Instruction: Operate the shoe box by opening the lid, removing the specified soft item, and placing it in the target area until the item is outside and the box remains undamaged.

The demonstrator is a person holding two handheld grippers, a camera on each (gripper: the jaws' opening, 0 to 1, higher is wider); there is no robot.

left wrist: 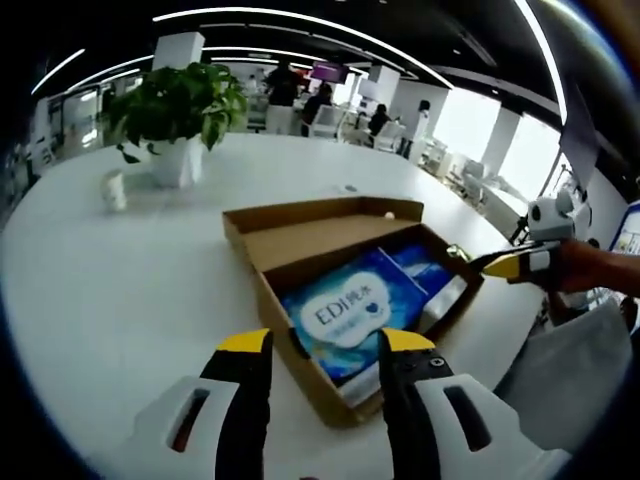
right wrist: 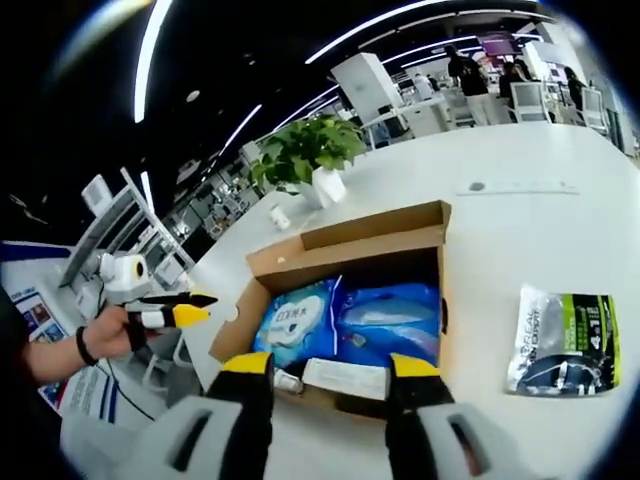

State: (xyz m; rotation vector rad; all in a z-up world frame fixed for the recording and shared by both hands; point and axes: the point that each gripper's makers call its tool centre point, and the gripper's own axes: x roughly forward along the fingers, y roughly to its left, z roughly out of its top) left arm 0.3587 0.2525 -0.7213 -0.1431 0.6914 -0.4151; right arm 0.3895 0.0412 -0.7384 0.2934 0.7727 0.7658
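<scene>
An open cardboard shoe box point(left wrist: 283, 321) point(right wrist: 372, 231) lies on the white table, its lid folded back flat. Inside are a blue soft pack with a white label point(left wrist: 343, 312) point(right wrist: 294, 325), a second blue pack point(left wrist: 424, 268) point(right wrist: 386, 313) and a white item point(right wrist: 345, 378) at the near wall. My left gripper point(left wrist: 325, 343) hovers open over the box's near corner; it also appears at the left point(right wrist: 180, 308), held in a hand. My right gripper point(right wrist: 330, 365) is open above the box's near edge, and its yellow tip point(left wrist: 508, 266) sits just off the box's right corner.
A green, black and silver pouch point(right wrist: 565, 345) lies on the table right of the box. A potted plant point(left wrist: 180, 120) point(right wrist: 315, 160) and a small white object point(left wrist: 115, 190) point(right wrist: 280, 215) stand behind it. The white table point(left wrist: 120, 290) point(right wrist: 520, 230) stretches wide. People and chairs fill the background.
</scene>
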